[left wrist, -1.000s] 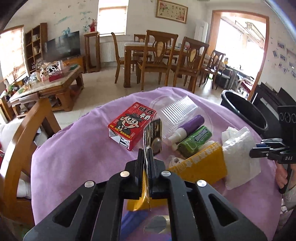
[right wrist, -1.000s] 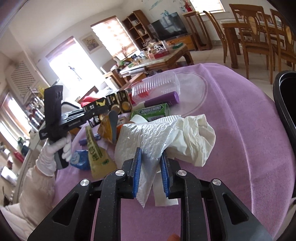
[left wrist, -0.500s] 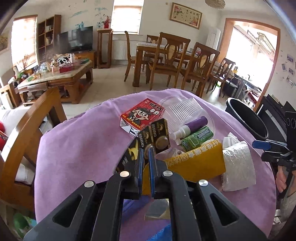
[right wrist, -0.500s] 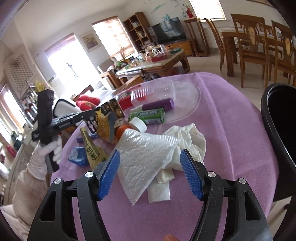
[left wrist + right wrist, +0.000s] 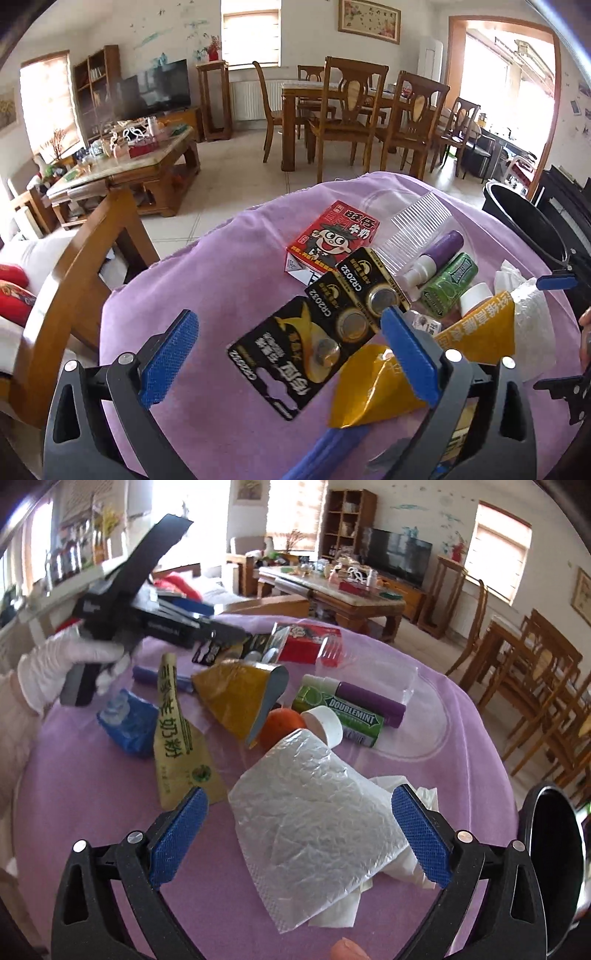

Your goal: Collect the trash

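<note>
My left gripper (image 5: 288,350) has its jaws opening wide over the purple tablecloth (image 5: 207,302). A black card of coin batteries (image 5: 306,343) lies flat between them, and neither pad touches it. My right gripper (image 5: 301,830) also has its jaws opening. A crumpled sheet of bubble wrap (image 5: 314,812) lies loose on the cloth between its pads, on top of white tissue (image 5: 421,794). A black bin (image 5: 554,853) stands at the table's right edge and shows in the left wrist view as the bin (image 5: 524,229).
Litter covers the cloth: a red carton (image 5: 332,236), a clear plastic cup (image 5: 417,229), a purple spray bottle (image 5: 369,701), a green gum pack (image 5: 351,716), a yellow packet (image 5: 177,746), a gold foil wrapper (image 5: 236,698), a blue wrapper (image 5: 125,723). A gloved hand (image 5: 62,668) holds the left gripper.
Both grippers went from shut to wide open. The battery card dropped out of the left jaws onto the cloth. The bubble wrap came free of the right jaws, and the right gripper rolled.
</note>
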